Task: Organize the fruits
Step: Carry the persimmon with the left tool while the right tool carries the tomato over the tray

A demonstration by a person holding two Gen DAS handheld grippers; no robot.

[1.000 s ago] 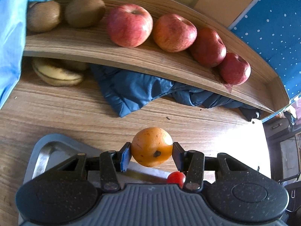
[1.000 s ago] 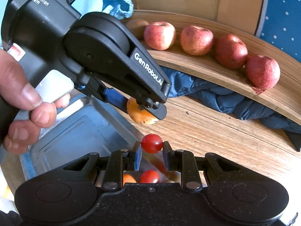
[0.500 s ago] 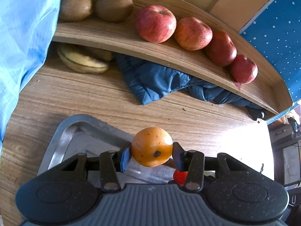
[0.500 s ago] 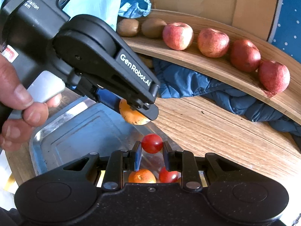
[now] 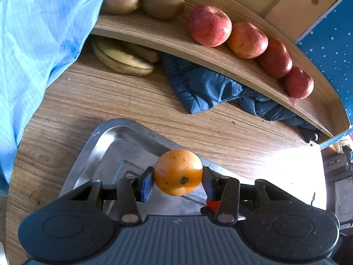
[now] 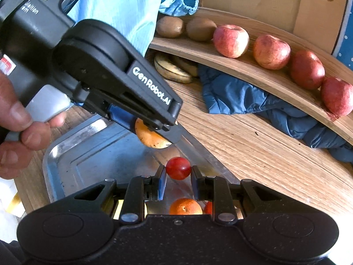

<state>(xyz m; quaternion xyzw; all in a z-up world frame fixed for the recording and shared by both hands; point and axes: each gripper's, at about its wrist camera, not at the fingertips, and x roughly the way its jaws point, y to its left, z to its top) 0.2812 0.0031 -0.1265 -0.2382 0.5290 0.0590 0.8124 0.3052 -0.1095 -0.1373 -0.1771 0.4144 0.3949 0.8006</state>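
Note:
My left gripper is shut on an orange, held above the metal tray. From the right wrist view the same orange shows under the left gripper's black body. My right gripper is shut on a small red tomato over the tray. Another orange and a red tomato lie in the tray below it. Several red apples and two kiwis sit in a row on the curved wooden shelf.
Bananas lie under the shelf beside a crumpled dark blue cloth. A light blue sleeve fills the left. A hand holds the left gripper. Bare wooden tabletop lies right of the tray.
Both grippers have pulled back and risen from the shelf with their fruit still held. More of the tray and the kiwis has come into view.

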